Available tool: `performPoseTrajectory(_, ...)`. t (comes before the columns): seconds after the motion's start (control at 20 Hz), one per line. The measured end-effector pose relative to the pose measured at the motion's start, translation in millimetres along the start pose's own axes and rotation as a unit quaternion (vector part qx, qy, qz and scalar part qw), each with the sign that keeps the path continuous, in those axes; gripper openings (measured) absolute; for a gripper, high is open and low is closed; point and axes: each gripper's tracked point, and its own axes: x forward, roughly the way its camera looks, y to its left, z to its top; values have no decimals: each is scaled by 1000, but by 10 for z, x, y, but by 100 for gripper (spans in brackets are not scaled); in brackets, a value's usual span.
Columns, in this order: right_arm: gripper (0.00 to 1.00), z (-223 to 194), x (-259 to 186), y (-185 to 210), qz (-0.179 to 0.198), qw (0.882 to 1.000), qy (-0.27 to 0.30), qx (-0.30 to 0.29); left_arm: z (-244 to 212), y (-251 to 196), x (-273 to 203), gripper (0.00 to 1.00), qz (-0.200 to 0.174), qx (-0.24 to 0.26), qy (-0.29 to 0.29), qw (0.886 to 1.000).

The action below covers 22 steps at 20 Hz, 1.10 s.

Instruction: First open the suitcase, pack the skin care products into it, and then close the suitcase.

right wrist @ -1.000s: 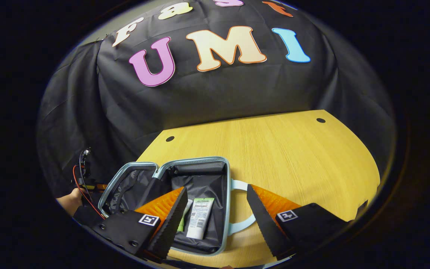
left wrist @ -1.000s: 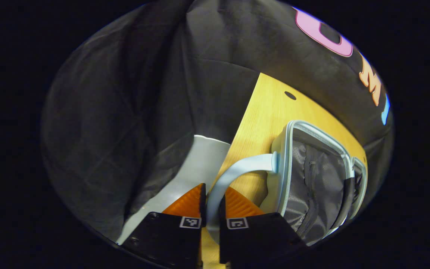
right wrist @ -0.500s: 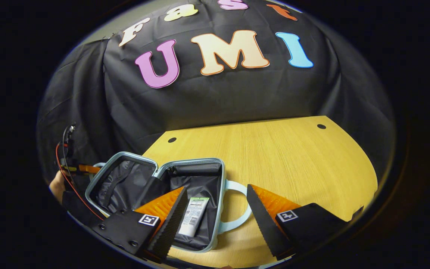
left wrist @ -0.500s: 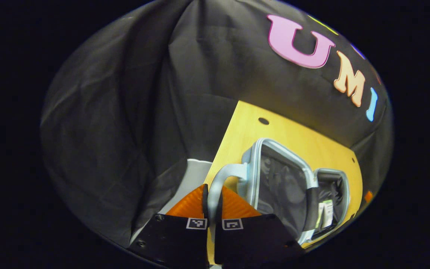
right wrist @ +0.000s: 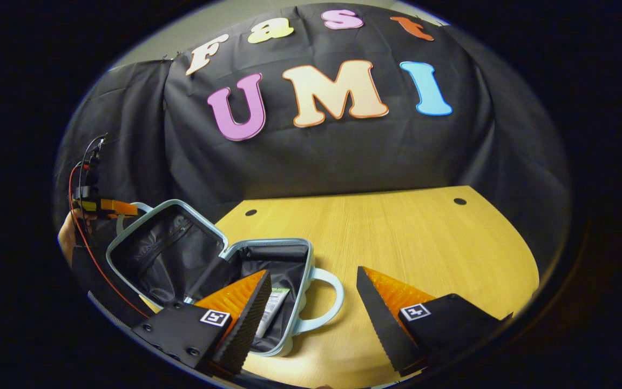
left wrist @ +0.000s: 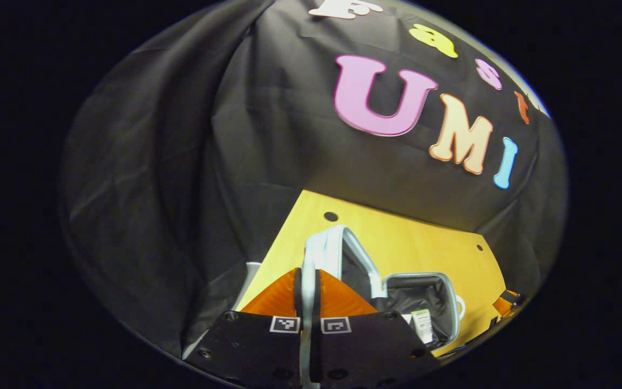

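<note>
A light blue suitcase stands open on the wooden table. Its lid [right wrist: 162, 246] is tilted up at an angle, and its base [right wrist: 284, 259] lies flat with a white tube [right wrist: 269, 316] inside. My left gripper [left wrist: 307, 281] is shut on the lid's pale handle [left wrist: 308, 259], and the lid [left wrist: 343, 248] appears almost edge-on past it. The left gripper [right wrist: 107, 206] and the hand holding it are at the far left in the right gripper view. My right gripper [right wrist: 311, 319] hangs open over the base's handle [right wrist: 324, 300], holding nothing.
The wooden table [right wrist: 424, 243] stretches bare to the right of the suitcase, with small round holes [right wrist: 459, 201] near its back edge. Black cloth walls close in behind and to the left. A red cable [right wrist: 81, 237] trails from the left gripper.
My left gripper has lifted the lid by its handle from lying flat to tilted up toward the base. The right gripper has stayed open in about the same place.
</note>
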Motion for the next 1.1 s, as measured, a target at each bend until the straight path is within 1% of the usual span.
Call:
performPoseTrajectory(0.15, 98, 23, -103, -219, 5, 1000, -5, -6, 145, -584, -149, 0, -27, 25, -25, 999)
performPoseTrajectory(0.3, 98, 67, -193, -461, 3, 1000, -8, 4, 185, -1041, -214, 0, -43, 34, -33, 998)
performPoseTrajectory(0.55, 98, 79, -298, -840, -6, 1000, -11, 25, 127, -1639, -244, 0, -75, 30, -38, 996)
performPoseTrajectory(0.8, 98, 75, -324, -1171, -14, 999, -19, 39, -11, -2108, -236, 0, -94, 38, -42, 994)
performPoseTrajectory(0.9, 98, 79, -330, -1290, -19, 999, -21, 44, -82, -2347, -225, 1, -109, 40, -41, 992)
performPoseTrajectory(1.1, 98, 47, -381, -1504, -27, 998, -20, 50, -325, -2884, -142, 0, -152, 31, -24, 988)
